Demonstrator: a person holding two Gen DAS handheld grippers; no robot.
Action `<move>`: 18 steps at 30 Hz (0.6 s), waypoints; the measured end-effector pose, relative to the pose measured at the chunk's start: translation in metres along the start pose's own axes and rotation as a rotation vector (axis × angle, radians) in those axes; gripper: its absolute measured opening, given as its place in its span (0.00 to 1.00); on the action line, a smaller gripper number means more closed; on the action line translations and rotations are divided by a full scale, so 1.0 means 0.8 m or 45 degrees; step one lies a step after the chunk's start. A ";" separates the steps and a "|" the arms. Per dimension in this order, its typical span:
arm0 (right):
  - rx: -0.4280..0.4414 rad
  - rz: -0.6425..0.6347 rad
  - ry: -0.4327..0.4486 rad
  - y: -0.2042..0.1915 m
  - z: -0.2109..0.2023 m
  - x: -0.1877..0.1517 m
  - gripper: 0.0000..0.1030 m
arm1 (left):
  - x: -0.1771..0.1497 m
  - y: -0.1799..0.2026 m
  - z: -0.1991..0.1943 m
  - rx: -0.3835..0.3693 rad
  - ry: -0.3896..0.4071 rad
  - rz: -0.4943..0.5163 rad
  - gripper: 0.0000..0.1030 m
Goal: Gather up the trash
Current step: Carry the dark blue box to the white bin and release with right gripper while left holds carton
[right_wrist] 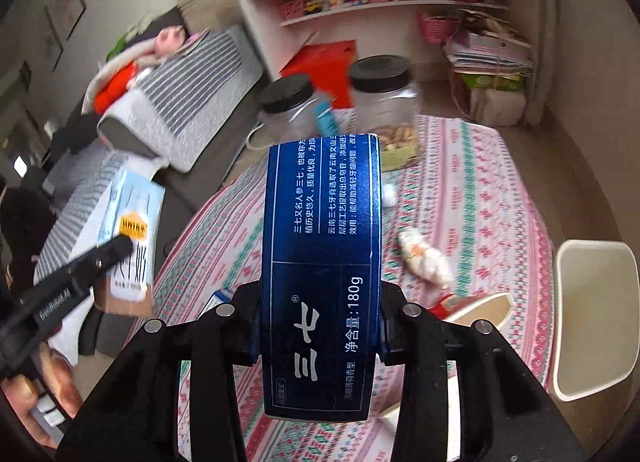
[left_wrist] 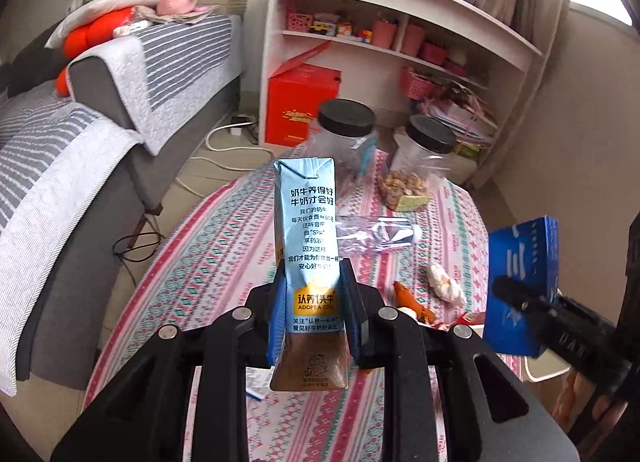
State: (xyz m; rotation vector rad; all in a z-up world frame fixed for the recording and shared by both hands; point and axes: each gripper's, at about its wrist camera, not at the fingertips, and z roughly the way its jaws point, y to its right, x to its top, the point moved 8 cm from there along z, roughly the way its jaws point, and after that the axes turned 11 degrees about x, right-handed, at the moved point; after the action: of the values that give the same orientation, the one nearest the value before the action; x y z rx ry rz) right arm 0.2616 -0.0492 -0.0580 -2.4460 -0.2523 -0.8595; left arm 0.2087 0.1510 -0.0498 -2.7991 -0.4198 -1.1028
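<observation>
A light-blue milk carton [left_wrist: 306,258], upright with a brown base, is clamped between the jaws of the left gripper [left_wrist: 312,302] above the worktop [left_wrist: 200,262], which is covered by a pink and teal patterned cloth. A dark-blue toothpaste box [right_wrist: 320,274] is held lengthwise in the jaws of the right gripper [right_wrist: 320,326], also raised over the worktop. On the cloth, a crumpled white wrapper [right_wrist: 424,258] is seen to the right, with a clear crushed plastic bottle [left_wrist: 384,236] farther off. Two clear jars with black lids [left_wrist: 348,130] stand at the far edge. A white chair [right_wrist: 592,318] is placed at the near right.
</observation>
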 end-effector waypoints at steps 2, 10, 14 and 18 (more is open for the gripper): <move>-0.011 0.063 0.037 0.028 -0.012 0.006 0.37 | -0.003 0.020 0.003 -0.014 0.003 0.029 0.24; -0.229 0.225 0.267 0.140 -0.096 0.028 0.37 | -0.012 0.099 0.011 -0.086 0.009 0.116 0.24; -0.385 0.340 0.334 0.205 -0.133 0.023 0.37 | -0.014 0.132 0.009 -0.126 0.025 0.133 0.24; -0.548 0.407 0.357 0.251 -0.165 0.016 0.38 | -0.018 0.169 -0.001 -0.183 0.041 0.182 0.24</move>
State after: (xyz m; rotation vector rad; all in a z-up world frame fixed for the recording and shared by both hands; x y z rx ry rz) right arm 0.2697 -0.2897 -0.0476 -2.5981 0.4588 -1.1861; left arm 0.2373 0.0184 -0.0586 -2.8749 -0.1396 -1.1886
